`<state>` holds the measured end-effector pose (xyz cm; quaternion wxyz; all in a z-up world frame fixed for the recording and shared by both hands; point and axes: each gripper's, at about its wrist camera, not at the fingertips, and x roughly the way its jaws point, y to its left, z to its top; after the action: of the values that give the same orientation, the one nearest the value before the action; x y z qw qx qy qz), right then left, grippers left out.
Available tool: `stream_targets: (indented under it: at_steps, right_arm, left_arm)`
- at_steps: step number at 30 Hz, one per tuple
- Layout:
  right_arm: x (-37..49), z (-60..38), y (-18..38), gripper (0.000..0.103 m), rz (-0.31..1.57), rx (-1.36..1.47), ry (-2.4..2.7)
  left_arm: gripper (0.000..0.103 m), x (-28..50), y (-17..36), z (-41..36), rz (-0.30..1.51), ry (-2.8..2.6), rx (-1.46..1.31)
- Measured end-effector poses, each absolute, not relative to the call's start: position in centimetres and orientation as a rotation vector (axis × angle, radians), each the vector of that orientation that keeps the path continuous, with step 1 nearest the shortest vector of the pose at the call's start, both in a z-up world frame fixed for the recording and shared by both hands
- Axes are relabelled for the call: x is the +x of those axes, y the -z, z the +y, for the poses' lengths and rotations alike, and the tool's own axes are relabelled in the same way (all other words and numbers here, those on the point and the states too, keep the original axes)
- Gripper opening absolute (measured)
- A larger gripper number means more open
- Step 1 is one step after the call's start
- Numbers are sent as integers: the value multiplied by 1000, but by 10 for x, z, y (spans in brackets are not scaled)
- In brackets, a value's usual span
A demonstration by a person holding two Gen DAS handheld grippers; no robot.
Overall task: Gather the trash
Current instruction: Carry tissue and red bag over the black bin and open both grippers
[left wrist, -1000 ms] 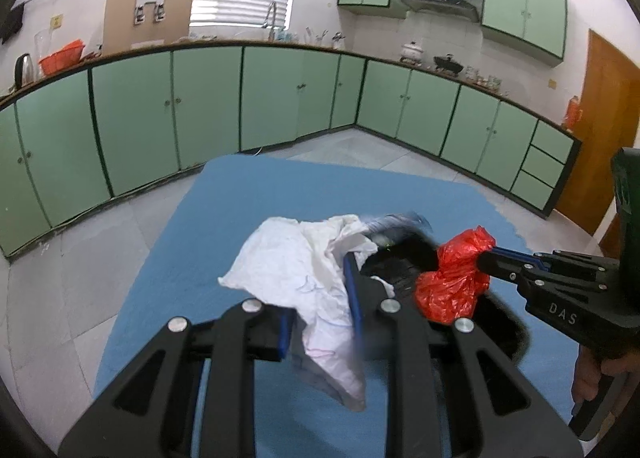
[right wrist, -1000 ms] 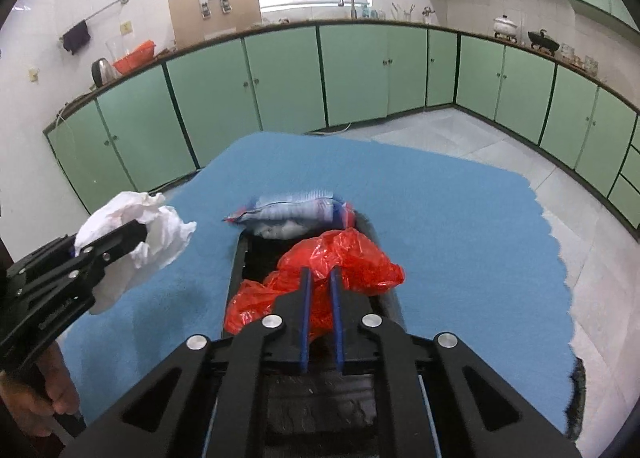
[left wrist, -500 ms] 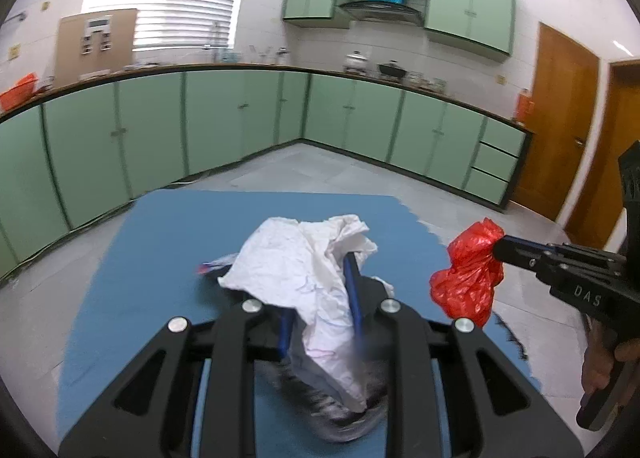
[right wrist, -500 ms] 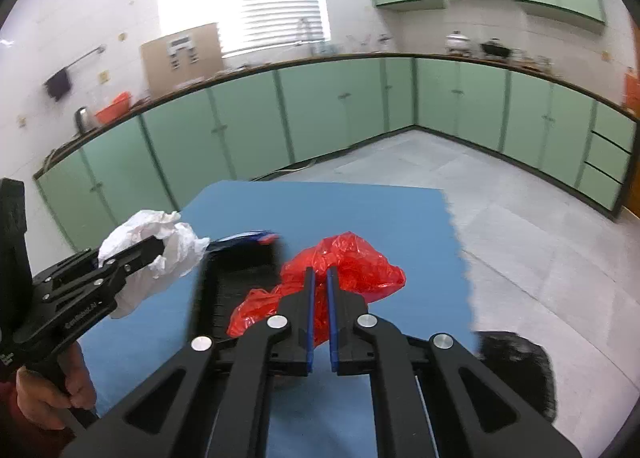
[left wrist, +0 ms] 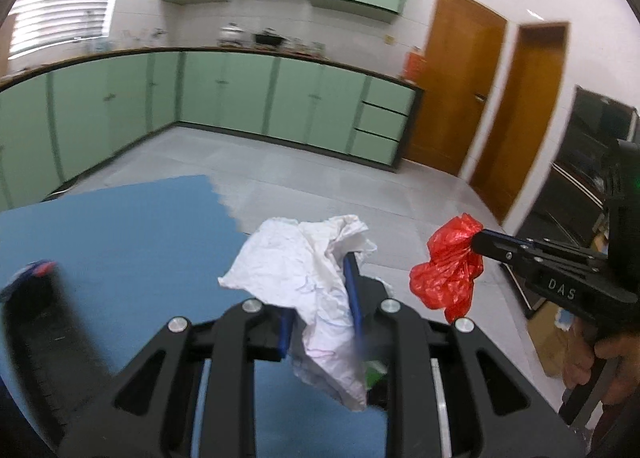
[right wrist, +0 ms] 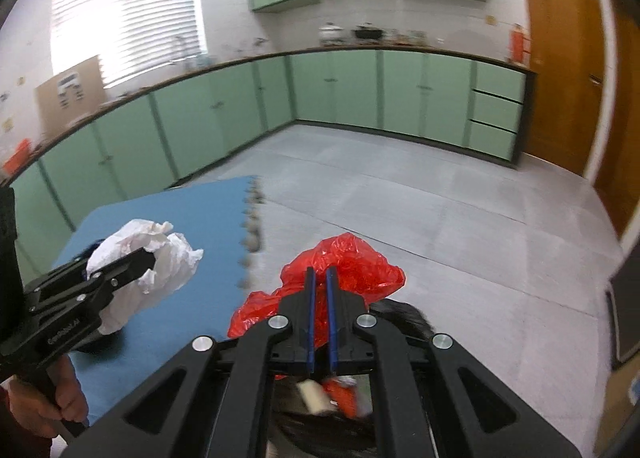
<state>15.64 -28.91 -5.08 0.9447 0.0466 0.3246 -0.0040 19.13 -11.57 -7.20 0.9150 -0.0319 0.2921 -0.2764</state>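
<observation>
Trash: left hand-held gripper [left wrist: 320, 290] clamped on white paper wad [left wrist: 308, 254], right hand-held gripper [right wrist: 319, 278] pinching red plastic bag [right wrist: 344, 262] w/ thin bite; bag could slip out before reaching dark bin [right wrist: 400, 314] below.

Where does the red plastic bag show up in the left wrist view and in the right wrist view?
Left wrist view: the red plastic bag hangs right of centre, pinched at the tip of the right gripper.
Right wrist view: lower centre, bunched around that gripper's blue fingers.
Shared landmark: the orange wooden door beside the green drawers.
</observation>
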Motion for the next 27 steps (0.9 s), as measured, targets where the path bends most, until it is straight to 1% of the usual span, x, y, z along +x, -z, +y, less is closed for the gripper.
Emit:
stream_targets:
  at_steps: [3, 5, 6, 8, 10, 13, 27]
  right_arm:
    - [147, -323, 61, 5, 676, 121, 68]
    - [141, -337, 69, 4, 684, 125, 96]
    - [140, -343, 72, 4, 688, 129, 108]
    - [137, -355, 79, 4, 700, 145, 125]
    - [135, -364, 87, 4, 712, 157, 138]
    - [135, -372, 96, 4, 726, 171, 148]
    - [152, -363, 129, 0, 773, 190, 112]
  left_arm:
    - [22, 201, 89, -149, 625, 623, -57]
    - [29, 207, 102, -166, 656, 648, -63]
    - [31, 212, 108, -176, 672, 658, -65]
    - [42, 218, 119, -187, 691, 670, -61]
    - [48, 221, 126, -195, 696, 672, -47]
    - [67, 224, 130, -193, 701, 678, -48]
    - [68, 230, 114, -135, 668, 564, -66]
